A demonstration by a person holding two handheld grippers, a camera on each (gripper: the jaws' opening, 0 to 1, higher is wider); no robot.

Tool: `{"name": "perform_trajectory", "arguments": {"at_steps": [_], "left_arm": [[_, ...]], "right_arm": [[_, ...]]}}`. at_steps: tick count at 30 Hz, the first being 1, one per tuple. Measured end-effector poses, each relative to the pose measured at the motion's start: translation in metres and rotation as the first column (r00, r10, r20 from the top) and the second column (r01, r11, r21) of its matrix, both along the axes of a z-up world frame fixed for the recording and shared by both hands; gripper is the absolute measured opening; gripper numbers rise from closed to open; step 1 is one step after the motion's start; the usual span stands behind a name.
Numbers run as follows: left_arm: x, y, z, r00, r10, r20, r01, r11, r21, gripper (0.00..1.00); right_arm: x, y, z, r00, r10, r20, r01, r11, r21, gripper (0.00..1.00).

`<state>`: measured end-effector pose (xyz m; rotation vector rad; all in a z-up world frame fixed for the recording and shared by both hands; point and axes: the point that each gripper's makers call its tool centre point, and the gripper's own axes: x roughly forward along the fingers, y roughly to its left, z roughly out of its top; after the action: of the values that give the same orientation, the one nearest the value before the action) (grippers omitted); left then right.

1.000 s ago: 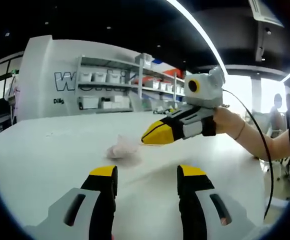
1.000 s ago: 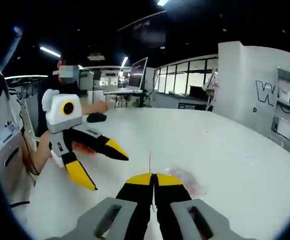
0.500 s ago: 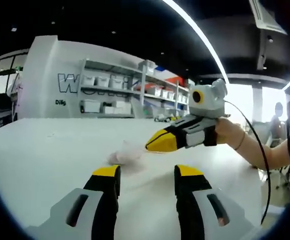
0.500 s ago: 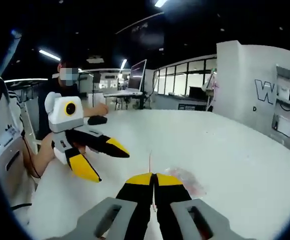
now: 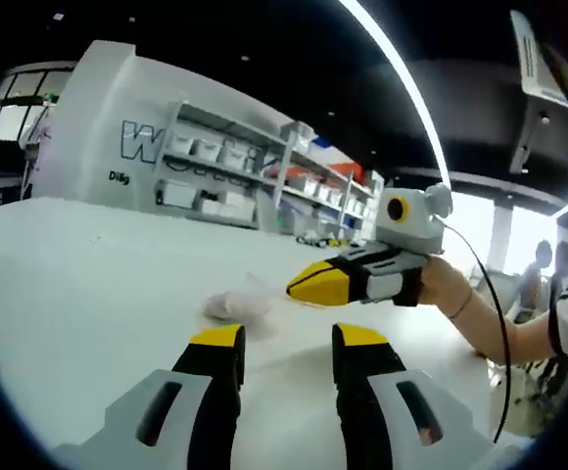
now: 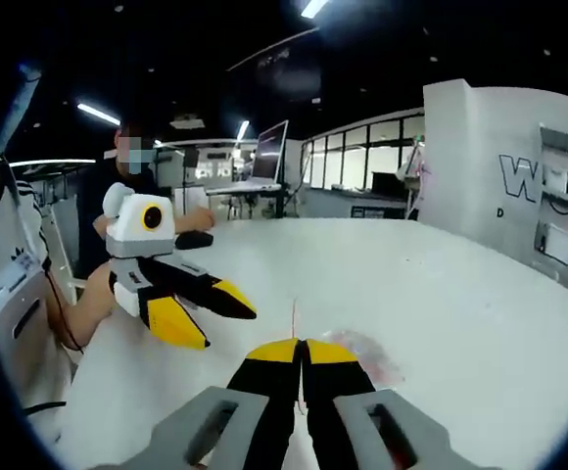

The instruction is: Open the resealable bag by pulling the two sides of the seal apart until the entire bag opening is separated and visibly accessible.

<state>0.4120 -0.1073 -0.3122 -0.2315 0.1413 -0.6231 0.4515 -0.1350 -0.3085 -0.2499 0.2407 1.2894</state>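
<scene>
The resealable bag (image 5: 240, 302) lies crumpled on the white table (image 5: 78, 284), a pale, pinkish clear lump just ahead of the left gripper (image 5: 286, 338); in the right gripper view it (image 6: 360, 351) sits just beyond the yellow tips, slightly to their right.

The right gripper (image 5: 308, 284) reaches in from the right of the left gripper view, held level above the table by a hand (image 5: 443, 284) with a bare forearm behind it, its tip beside the bag. In the right gripper view the left gripper (image 6: 215, 313) comes in from the left, pointing down toward the table.

Behind the table stand a white wall with shelving (image 5: 235, 171) holding bins, and in the right gripper view a monitor (image 6: 269, 147) on a far desk.

The left gripper's jaws stand well apart with nothing between them. The right gripper (image 6: 302, 349) has its jaws pressed together; a thin reddish strip (image 6: 295, 318) rises from between the tips, probably the bag's seal edge, though it is too fine to tell for sure.
</scene>
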Motion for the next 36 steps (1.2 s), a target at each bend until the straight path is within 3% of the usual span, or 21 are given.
{"name": "perform_trajectory", "arguments": {"at_steps": [4, 10, 14, 18, 26, 29, 36], "left_arm": [[-0.001, -0.001, 0.003, 1.0, -0.012, -0.001, 0.012, 0.999, -0.033, 0.42], [0.001, 0.001, -0.004, 1.0, 0.003, -0.016, -0.003, 1.0, -0.01, 0.36], [0.002, 0.002, -0.004, 0.999, 0.003, -0.035, -0.005, 0.999, -0.033, 0.35], [0.0, 0.0, 0.003, 0.999, -0.019, -0.031, 0.016, 0.995, -0.097, 0.35], [0.0, 0.002, -0.001, 1.0, -0.011, -0.027, 0.009, 0.998, -0.056, 0.31], [0.001, 0.005, 0.003, 0.999, -0.002, -0.042, -0.003, 0.994, -0.109, 0.27], [-0.001, 0.003, 0.007, 0.998, -0.029, -0.051, 0.021, 0.986, -0.165, 0.29]], "right_arm": [[-0.003, 0.002, -0.001, 1.0, 0.003, -0.005, -0.003, 1.0, 0.004, 0.0], [-0.006, 0.004, -0.002, 1.0, 0.01, -0.018, -0.01, 1.0, 0.017, 0.0], [-0.007, 0.005, 0.0, 1.0, 0.013, -0.017, -0.013, 1.0, 0.022, 0.0], [-0.009, 0.005, 0.0, 1.0, 0.015, -0.018, -0.015, 1.0, 0.026, 0.0], [-0.016, 0.008, 0.005, 0.999, 0.035, -0.03, -0.033, 0.998, 0.052, 0.0], [-0.019, 0.01, 0.007, 0.998, 0.044, -0.033, -0.042, 0.997, 0.057, 0.0], [-0.021, 0.012, 0.01, 0.997, 0.061, -0.04, -0.058, 0.996, 0.071, 0.0]]}}
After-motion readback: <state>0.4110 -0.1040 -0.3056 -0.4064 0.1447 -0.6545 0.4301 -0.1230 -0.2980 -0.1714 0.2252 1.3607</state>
